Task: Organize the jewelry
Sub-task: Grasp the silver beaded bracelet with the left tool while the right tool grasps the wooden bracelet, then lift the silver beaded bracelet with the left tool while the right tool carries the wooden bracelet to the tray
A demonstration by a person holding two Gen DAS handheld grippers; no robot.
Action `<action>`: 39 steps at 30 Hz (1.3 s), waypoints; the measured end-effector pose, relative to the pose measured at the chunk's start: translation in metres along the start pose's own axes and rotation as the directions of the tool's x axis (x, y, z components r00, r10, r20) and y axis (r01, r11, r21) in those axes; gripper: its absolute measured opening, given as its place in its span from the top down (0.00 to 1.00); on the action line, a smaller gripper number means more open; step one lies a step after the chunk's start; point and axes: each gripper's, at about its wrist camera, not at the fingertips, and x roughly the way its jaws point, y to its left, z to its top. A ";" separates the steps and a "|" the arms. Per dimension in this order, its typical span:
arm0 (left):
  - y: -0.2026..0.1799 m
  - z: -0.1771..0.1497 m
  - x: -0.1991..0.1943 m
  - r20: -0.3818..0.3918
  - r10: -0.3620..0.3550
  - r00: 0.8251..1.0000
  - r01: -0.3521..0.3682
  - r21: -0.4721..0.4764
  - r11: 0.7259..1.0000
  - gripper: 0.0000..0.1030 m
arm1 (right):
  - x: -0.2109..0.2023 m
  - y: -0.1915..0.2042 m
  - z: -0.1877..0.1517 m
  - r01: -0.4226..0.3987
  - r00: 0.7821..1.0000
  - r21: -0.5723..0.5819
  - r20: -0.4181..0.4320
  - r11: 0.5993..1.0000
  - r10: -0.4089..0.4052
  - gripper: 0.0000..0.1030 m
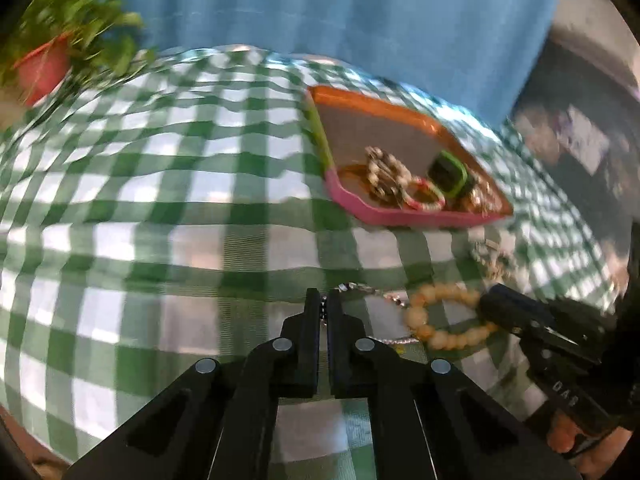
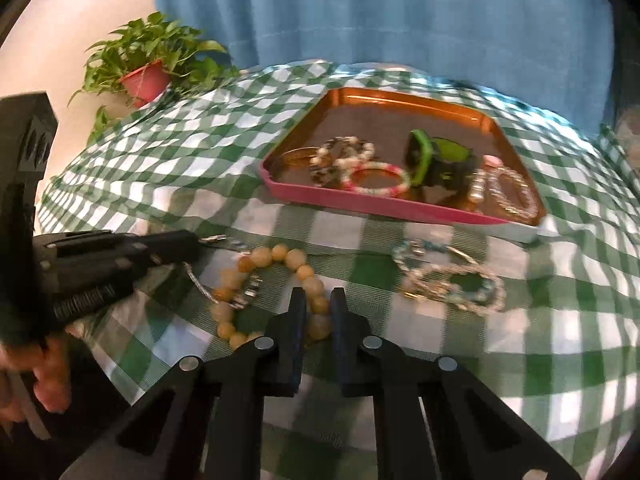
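A multicoloured tray [image 1: 348, 200] [image 2: 304, 194] on the green checked tablecloth holds several bracelets and a green-black watch [image 1: 448, 172] [image 2: 436, 160]. My left gripper [image 1: 325, 300] [image 2: 196, 246] is shut on a thin silver chain [image 1: 360, 290] [image 2: 196, 278] that trails on the cloth. A yellow bead bracelet [image 1: 444, 320] [image 2: 276, 256] lies on the cloth. My right gripper [image 2: 317, 300] [image 1: 486, 304] is shut on the near side of that bracelet. A silver and blue bracelet heap [image 2: 452, 280] lies to the right on the cloth.
A potted plant [image 2: 148, 72] [image 1: 52, 60] stands at the table's far left. A blue curtain [image 2: 380, 12] hangs behind the table. The table's near edge drops off below the grippers.
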 end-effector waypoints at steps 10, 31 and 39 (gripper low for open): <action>-0.014 -0.016 -0.002 -0.039 0.039 0.998 -0.037 0.040 0.998 0.92 | -0.016 -0.024 -0.015 0.015 1.000 0.043 -0.005 0.999 -0.015 0.89; -0.034 -0.015 -0.022 0.009 0.021 1.000 -0.021 0.077 0.997 0.97 | -0.031 -0.027 -0.013 0.032 0.998 0.029 0.054 0.999 -0.034 0.90; -0.040 -0.014 -0.049 0.038 -0.034 0.999 0.033 0.031 0.999 0.97 | -0.063 -0.028 -0.014 0.034 0.995 0.053 0.097 0.998 -0.039 0.90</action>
